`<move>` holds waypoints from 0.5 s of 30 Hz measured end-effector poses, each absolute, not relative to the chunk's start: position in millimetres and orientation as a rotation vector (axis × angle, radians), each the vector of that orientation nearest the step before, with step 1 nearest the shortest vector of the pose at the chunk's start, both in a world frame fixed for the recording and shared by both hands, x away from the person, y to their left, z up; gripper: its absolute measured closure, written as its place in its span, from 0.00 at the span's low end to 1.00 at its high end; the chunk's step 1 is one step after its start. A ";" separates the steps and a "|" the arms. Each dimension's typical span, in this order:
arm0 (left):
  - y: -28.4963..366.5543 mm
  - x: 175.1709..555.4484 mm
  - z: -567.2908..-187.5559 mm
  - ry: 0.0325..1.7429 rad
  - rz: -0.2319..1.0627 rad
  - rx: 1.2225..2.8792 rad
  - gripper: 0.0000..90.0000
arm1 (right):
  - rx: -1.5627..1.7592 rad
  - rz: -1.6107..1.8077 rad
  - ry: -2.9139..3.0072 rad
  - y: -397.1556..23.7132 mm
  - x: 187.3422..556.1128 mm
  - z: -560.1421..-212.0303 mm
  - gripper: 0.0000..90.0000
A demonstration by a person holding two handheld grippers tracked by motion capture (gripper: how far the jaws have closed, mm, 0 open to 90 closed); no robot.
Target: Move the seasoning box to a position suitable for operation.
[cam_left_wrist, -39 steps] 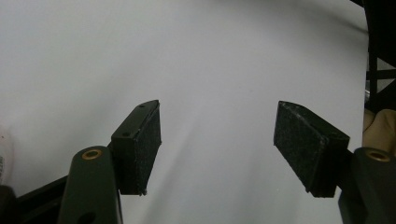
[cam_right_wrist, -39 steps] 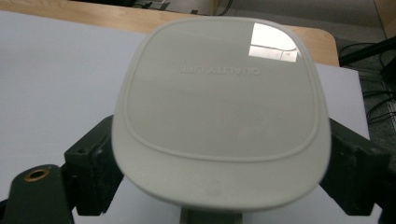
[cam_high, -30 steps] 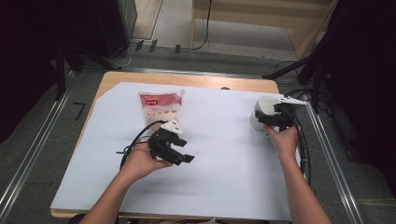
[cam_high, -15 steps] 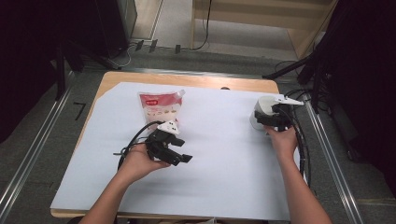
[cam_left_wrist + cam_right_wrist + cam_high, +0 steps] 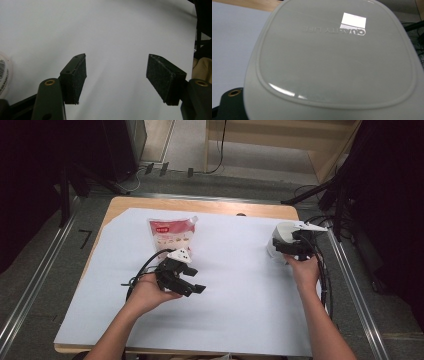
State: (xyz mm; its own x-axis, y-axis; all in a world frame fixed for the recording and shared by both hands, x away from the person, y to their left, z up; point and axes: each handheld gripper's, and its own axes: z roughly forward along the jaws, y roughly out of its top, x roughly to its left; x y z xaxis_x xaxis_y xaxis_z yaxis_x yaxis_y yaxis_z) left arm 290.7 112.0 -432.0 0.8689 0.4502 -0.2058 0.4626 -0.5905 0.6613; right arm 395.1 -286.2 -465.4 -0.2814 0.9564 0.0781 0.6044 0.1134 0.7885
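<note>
A red and white pouch (image 5: 172, 235) lies flat on the white sheet (image 5: 235, 285), at the back left. Just in front of it a hand holds my left gripper (image 5: 194, 281) low over the sheet. Its jaws point right and stand apart. In the left gripper view the left gripper (image 5: 116, 75) has only bare sheet between its pads. At the right edge of the sheet stands a white lidded container (image 5: 279, 240). My right gripper (image 5: 296, 247) is up against its right side. In the right gripper view the lid (image 5: 337, 57) hides the jaws.
The sheet covers a wooden table (image 5: 150, 205) with metal rails along both sides. Cables (image 5: 142, 270) trail behind the left gripper and beside the right forearm. A white rounded thing with a barcode (image 5: 3, 75) sits at the left edge of the left gripper view.
</note>
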 end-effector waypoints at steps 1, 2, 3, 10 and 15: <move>112.2 291.0 -431.9 0.656 -0.019 2.287 0.37 | 1.504 1.026 1.945 -285.2 393.5 -463.4 0.17; 112.0 291.2 -432.0 0.660 -0.020 2.285 0.37 | 1.487 1.024 1.953 -284.6 391.9 -461.6 0.17; 111.8 291.3 -432.0 0.662 -0.020 2.284 0.37 | 1.482 1.028 1.954 -283.6 390.3 -459.9 0.17; 107.0 292.8 -433.8 0.645 -0.033 2.292 0.37 | 1.449 1.076 1.959 -276.5 380.1 -449.8 0.17; 106.4 295.4 -433.6 0.637 -0.039 2.289 0.37 | 1.416 1.080 1.970 -272.2 372.9 -446.0 0.17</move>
